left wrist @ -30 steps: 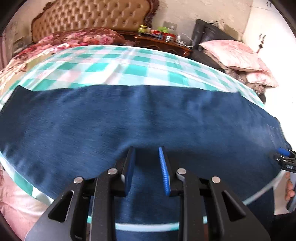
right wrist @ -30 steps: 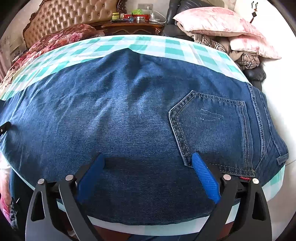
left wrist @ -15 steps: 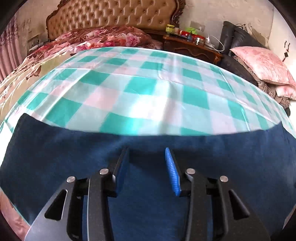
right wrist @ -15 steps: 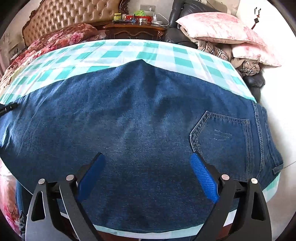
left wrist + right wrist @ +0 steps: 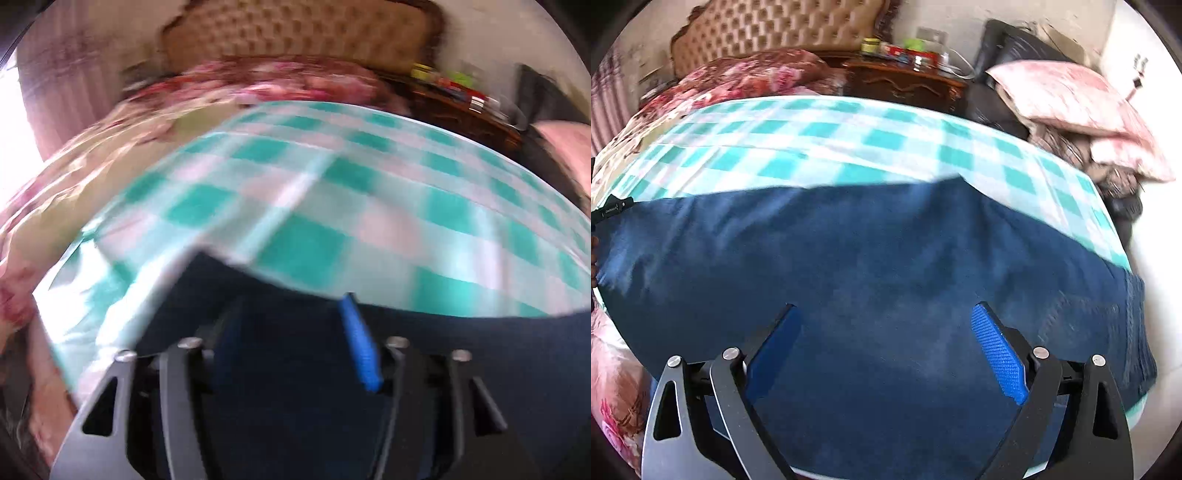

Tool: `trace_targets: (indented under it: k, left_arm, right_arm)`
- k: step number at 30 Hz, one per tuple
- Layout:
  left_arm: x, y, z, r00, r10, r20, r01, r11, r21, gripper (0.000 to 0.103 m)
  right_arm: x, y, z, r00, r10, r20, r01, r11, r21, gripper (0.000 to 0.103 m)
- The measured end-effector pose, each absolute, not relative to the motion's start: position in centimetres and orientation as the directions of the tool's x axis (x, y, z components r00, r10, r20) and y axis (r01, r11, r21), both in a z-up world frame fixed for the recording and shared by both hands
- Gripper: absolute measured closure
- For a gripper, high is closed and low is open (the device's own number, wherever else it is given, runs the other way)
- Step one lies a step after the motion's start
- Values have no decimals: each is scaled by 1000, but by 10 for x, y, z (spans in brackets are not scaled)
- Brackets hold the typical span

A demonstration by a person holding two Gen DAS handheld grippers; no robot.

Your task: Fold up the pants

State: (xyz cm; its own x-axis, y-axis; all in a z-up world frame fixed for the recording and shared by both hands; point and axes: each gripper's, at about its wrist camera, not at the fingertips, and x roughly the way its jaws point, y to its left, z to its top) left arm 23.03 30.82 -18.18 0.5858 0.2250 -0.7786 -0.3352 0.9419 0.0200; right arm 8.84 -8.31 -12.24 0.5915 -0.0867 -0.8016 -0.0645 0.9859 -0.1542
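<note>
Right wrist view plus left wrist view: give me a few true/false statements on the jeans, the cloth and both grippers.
1. The jeans lie spread on a green-and-white checked cloth. True.
2. The right gripper is clamped shut on the jeans. False: its fingers stand wide apart with nothing between them.
3. The left gripper is open over dark denim. True, though that view is blurred.
4. A pink pillow sits beyond the cloth on the right. True.
5. The jeans are already folded into a small stack. False: they lie flat as one long piece.
6. The cloth is plain red. False: it is checked green and white.
</note>
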Motion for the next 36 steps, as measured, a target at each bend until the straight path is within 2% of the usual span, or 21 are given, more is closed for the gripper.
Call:
trace_targets:
  k: [3, 5, 8, 11, 15, 17, 19, 22, 28, 36]
  left_arm:
    - [207, 343, -176, 593, 216, -776, -394, 918, -45, 48]
    - [192, 349, -171, 552, 356, -754, -460, 884, 81, 41]
    - [158, 370, -163, 541, 420, -729, -538, 839, 84, 41]
    - [123, 367, -153, 624, 337, -705, -487, 874, -13, 42]
    - [94, 332, -152, 686, 249, -684, -362, 932, -24, 47]
    - [99, 319, -163, 650, 285, -705, -353, 934, 53, 48]
    - [102, 315, -180, 600, 314, -736, -360, 927, 102, 51]
    - [97, 327, -186, 599, 303, -741, -387, 920, 63, 50]
    - [93, 339, -189, 588, 327, -740, -400, 912, 85, 48]
    - [94, 344, -189, 589, 329, -738, -400, 912, 88, 44]
  right_arm:
    - [99, -59, -123, 598, -69, -799, -99, 982, -158, 13]
    - [104, -47, -124, 599, -61, -798, -116, 980, -162, 13]
    - [112, -29, -127, 600, -50, -798, -142, 975, -168, 13]
    - [122, -11, -133, 595, -40, -803, -163, 972, -168, 13]
    - [135, 11, -145, 584, -28, -811, -187, 968, -169, 13]
    - [141, 23, -150, 582, -29, -813, -200, 964, -177, 13]
    - [146, 31, -156, 578, -27, -816, -207, 962, -178, 18]
    - [153, 41, -162, 580, -33, -814, -218, 957, -194, 20]
    - [166, 48, -173, 565, -41, -824, -206, 960, -189, 26]
    - [174, 51, -178, 574, -49, -817, -193, 962, -194, 26]
